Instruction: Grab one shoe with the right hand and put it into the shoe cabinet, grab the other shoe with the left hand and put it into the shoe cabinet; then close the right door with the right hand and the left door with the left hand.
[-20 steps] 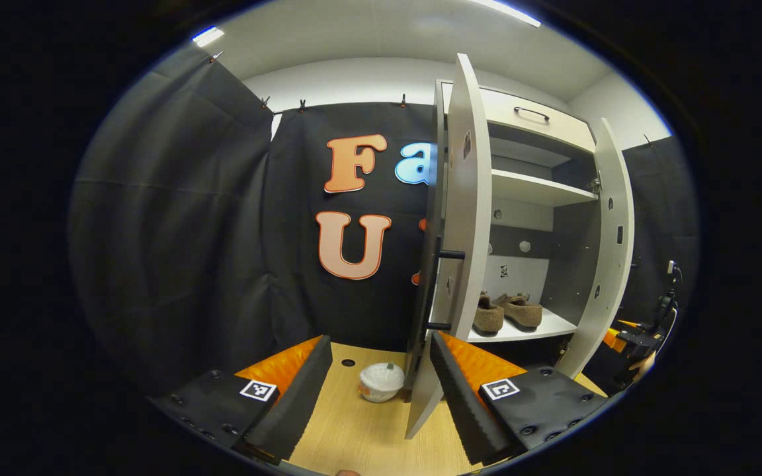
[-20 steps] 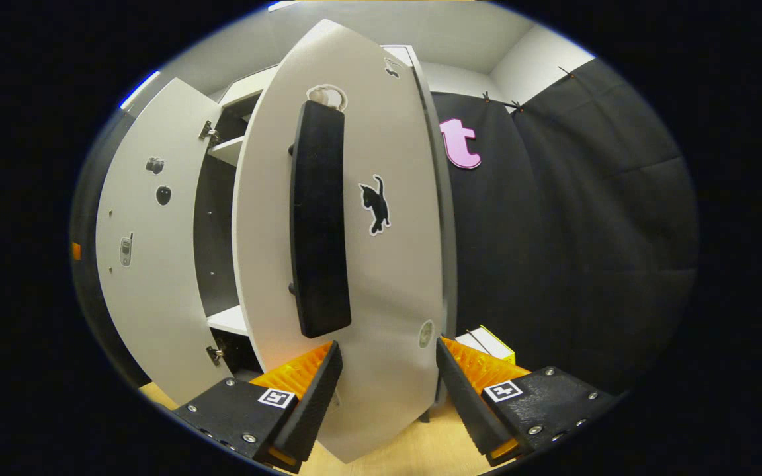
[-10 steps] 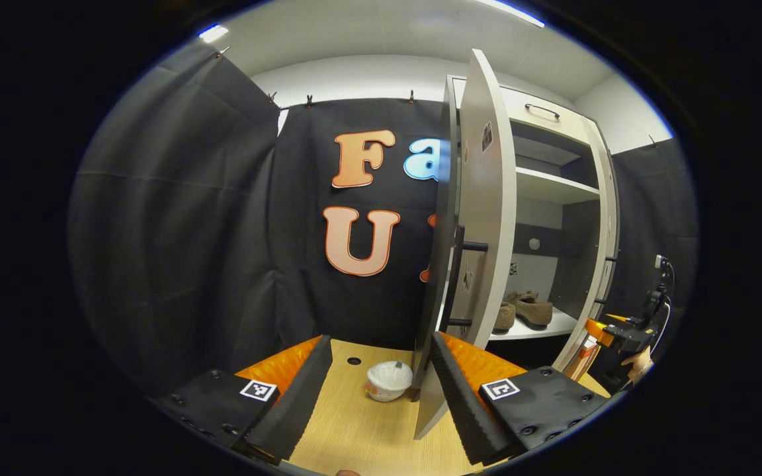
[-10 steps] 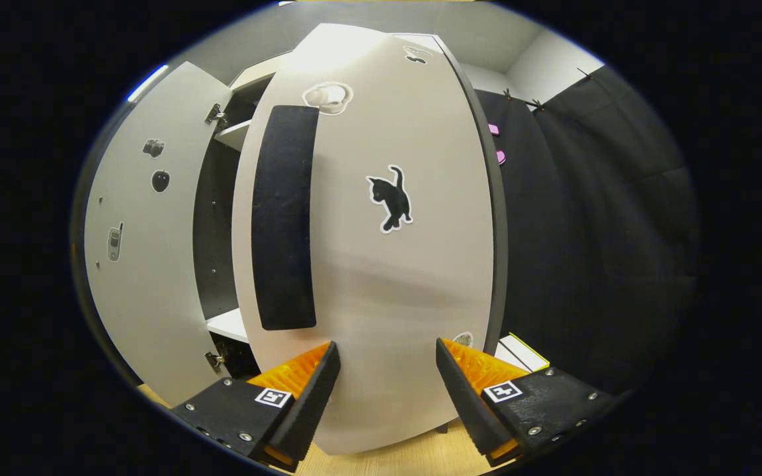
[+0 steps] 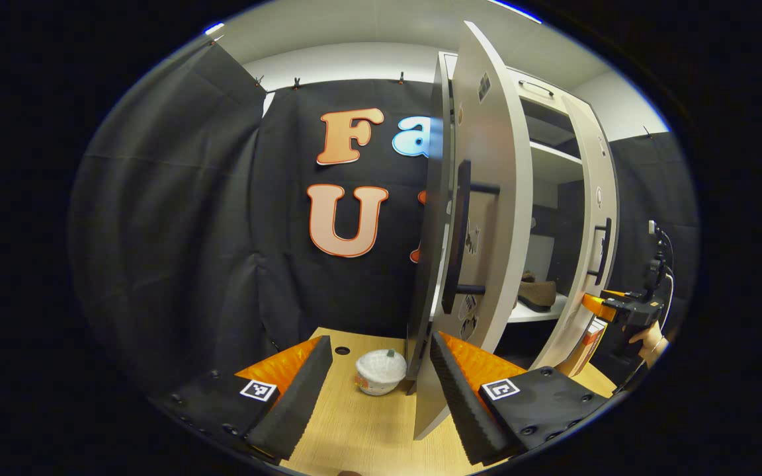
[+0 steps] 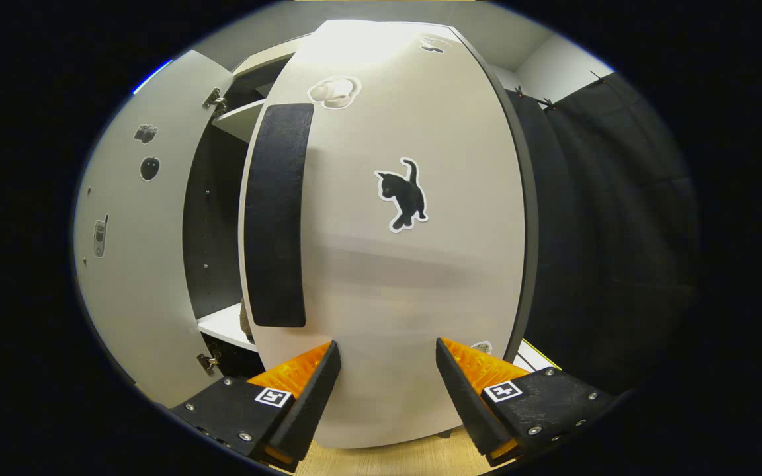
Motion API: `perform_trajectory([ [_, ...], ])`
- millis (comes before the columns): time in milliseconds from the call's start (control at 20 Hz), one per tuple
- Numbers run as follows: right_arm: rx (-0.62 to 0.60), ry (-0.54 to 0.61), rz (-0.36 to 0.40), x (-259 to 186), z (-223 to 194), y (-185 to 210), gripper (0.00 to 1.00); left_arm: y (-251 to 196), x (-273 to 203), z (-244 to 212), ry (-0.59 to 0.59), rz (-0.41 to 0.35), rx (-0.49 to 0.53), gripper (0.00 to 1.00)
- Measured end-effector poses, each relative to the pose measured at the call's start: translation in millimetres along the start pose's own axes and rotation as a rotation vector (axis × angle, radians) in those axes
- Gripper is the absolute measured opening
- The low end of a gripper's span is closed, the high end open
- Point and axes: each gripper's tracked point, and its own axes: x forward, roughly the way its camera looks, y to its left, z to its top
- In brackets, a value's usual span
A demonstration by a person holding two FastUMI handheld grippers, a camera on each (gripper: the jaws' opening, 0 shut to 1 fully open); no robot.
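In the left gripper view, the left gripper (image 5: 381,380) sat at 6 o'clock with its fingers spread wide and nothing between them, over a bare stretch of wooden table (image 5: 361,430). Just beyond the fingertips a small white lidded cup (image 5: 381,372) stood on the table, close beside the bottom corner of the left door (image 5: 487,218), which stood edge-on toward the camera at 1 o'clock and rose nearly to the top. Its dark bar handle (image 5: 464,238) ran vertically along it, and small stickers on the panel were too small to read. Past that door, at 3 o'clock, the shoe cabinet (image 5: 556,165) stayed partly open, and one brown shoe (image 5: 538,294) lay on its lower white shelf; the second shoe could not be made out. The right door (image 5: 596,238) closed off much of the opening. Farther right, at 4 o'clock, the right gripper (image 5: 609,305) was held by a hand (image 5: 652,340) against that door. Black cloth hung behind the table from 9 to 12 o'clock. In the right gripper view, the right gripper (image 6: 384,377) was spread open at 6 o'clock, its fingers right up against the right door (image 6: 394,277), though actual contact could not be told. A wide dark handle (image 6: 278,211) stood at 10 o'clock and a black cat sticker (image 6: 404,195) at 12 o'clock; a pale sticker near the top was unreadable. The left door (image 6: 136,251) stood open at 9 o'clock with small picture stickers.
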Motion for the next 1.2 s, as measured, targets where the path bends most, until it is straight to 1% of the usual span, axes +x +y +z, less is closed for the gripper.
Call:
perform_trajectory([
  [50, 0.003, 0.005, -0.001, 1, 0, 0, 0.9, -2, 6, -5, 0.011, -0.007, -0.001, 0.97],
  [200, -0.002, 0.013, -0.008, 5, 0, 0, 0.9, -8, 21, -15, 0.023, -0.028, 0.002, 0.97],
  [450, -0.038, 0.008, -0.02, 6, 1, 2, 0.9, -9, 39, -26, 0.036, -0.039, -0.009, 0.97],
  [550, -0.039, 0.008, -0.021, 6, 1, 1, 0.9, -7, 38, -31, 0.035, -0.038, 0.005, 0.97],
  [650, -0.033, 0.008, -0.024, 5, 1, 2, 0.9, -14, 39, -34, 0.033, -0.058, 0.006, 0.99],
  [700, -0.031, 0.008, -0.025, 5, 1, 2, 0.9, -13, 40, -33, 0.029, -0.058, 0.009, 0.97],
  [800, -0.027, 0.01, -0.032, 4, 2, 1, 0.9, -13, 43, -31, 0.014, -0.059, 0.02, 0.96],
  [950, -0.024, 0.001, -0.051, 2, 5, -1, 0.91, -15, 42, -30, 0.003, -0.058, 0.021, 0.99],
  [1050, -0.024, -0.019, -0.05, -6, 12, -2, 0.9, -19, 45, -31, 0.009, -0.073, 0.013, 0.96],
  [1100, -0.024, -0.028, -0.048, -13, 15, -3, 0.91, -21, 43, -32, 0.013, -0.079, 0.009, 0.99],
  [1150, -0.024, -0.035, -0.047, -20, 18, -5, 0.91, -25, 43, -32, 0.013, -0.086, 0.01, 0.96],
  [1200, -0.025, -0.042, -0.046, -28, 20, -7, 0.91, -29, 43, -33, 0.011, -0.091, 0.012, 0.99],
])
